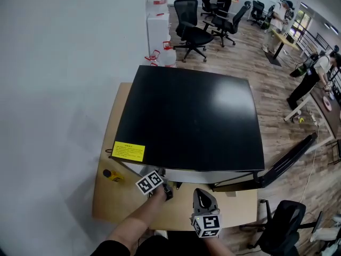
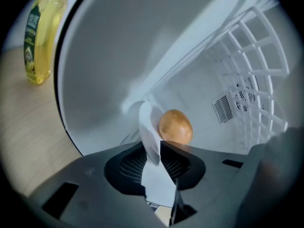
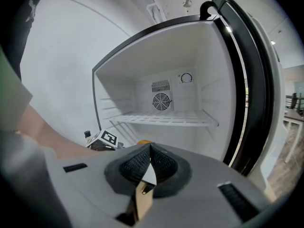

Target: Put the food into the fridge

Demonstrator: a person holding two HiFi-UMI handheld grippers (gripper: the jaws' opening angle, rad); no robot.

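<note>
A round orange-brown piece of food point(image 2: 175, 126) lies on the white floor inside the fridge point(image 2: 118, 65), just past the tips of my left gripper point(image 2: 155, 142). The jaws stand a little apart and their pads do not press on it. In the head view the left gripper point(image 1: 160, 188) reaches under the front of the black fridge top point(image 1: 192, 121). My right gripper point(image 3: 150, 149) is shut with nothing in it and faces the open fridge point(image 3: 161, 70) from further back, where a sliver of the food point(image 3: 144, 142) shows. The right gripper point(image 1: 205, 217) hangs over the table's front edge.
A yellow bottle point(image 2: 40, 37) stands on the wooden table point(image 1: 114, 196) left of the fridge. The fridge door point(image 3: 247, 94) is swung open to the right. A white wire shelf point(image 3: 166, 119) crosses the fridge's middle. Office chairs point(image 1: 194, 33) and people stand far behind.
</note>
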